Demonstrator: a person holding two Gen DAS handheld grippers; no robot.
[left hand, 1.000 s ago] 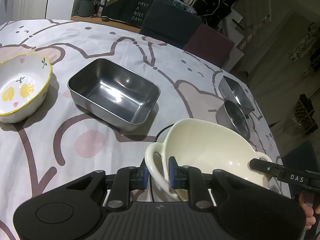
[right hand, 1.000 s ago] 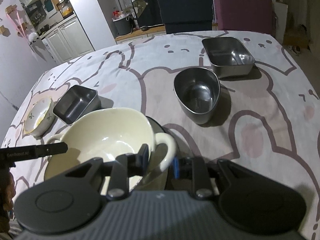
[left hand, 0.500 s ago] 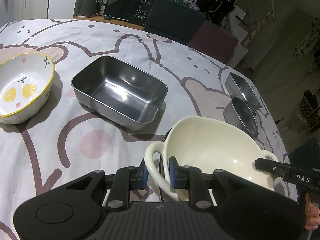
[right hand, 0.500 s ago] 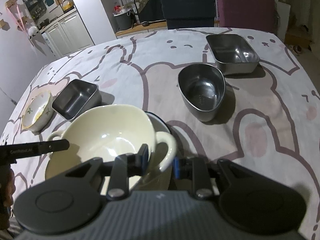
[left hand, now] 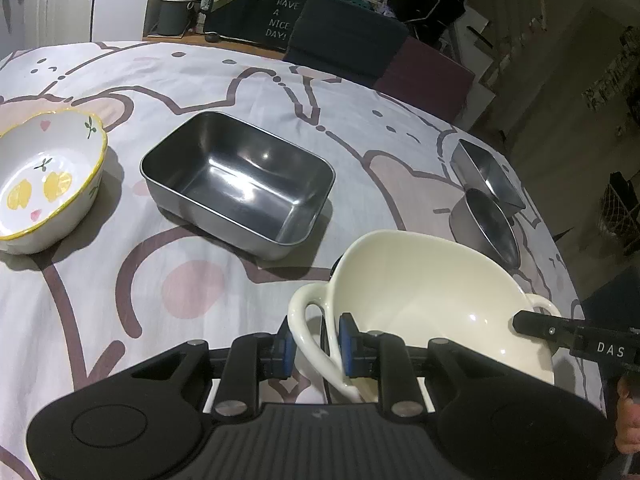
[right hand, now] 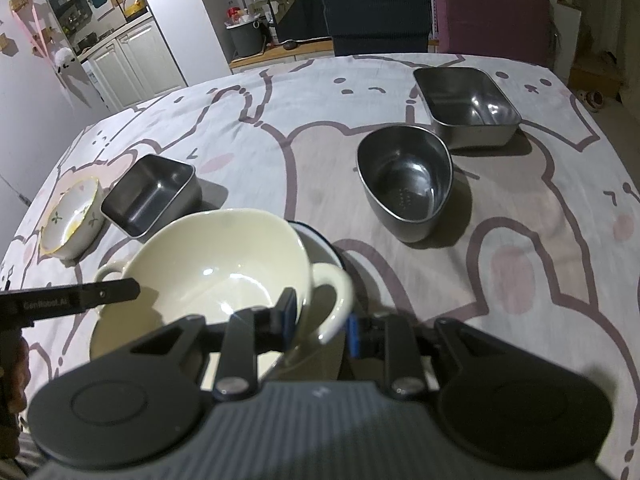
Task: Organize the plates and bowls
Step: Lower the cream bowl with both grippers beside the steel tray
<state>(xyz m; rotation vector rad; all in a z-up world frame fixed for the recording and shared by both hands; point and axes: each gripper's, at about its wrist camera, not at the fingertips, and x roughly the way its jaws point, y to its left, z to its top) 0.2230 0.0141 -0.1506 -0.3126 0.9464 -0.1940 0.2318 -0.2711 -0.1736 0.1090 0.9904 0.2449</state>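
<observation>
We pinch the cream two-handled ceramic bowl (left hand: 432, 300) by its handles, left claw (left hand: 316, 350) and right claw (right hand: 322, 322), near desk edge; steel dishes unstacked, most sorting left.

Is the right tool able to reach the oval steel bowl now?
Probably not: the right tool is shut on a handle of the cream bowl. The oval steel bowl itself stands unobstructed.
</observation>
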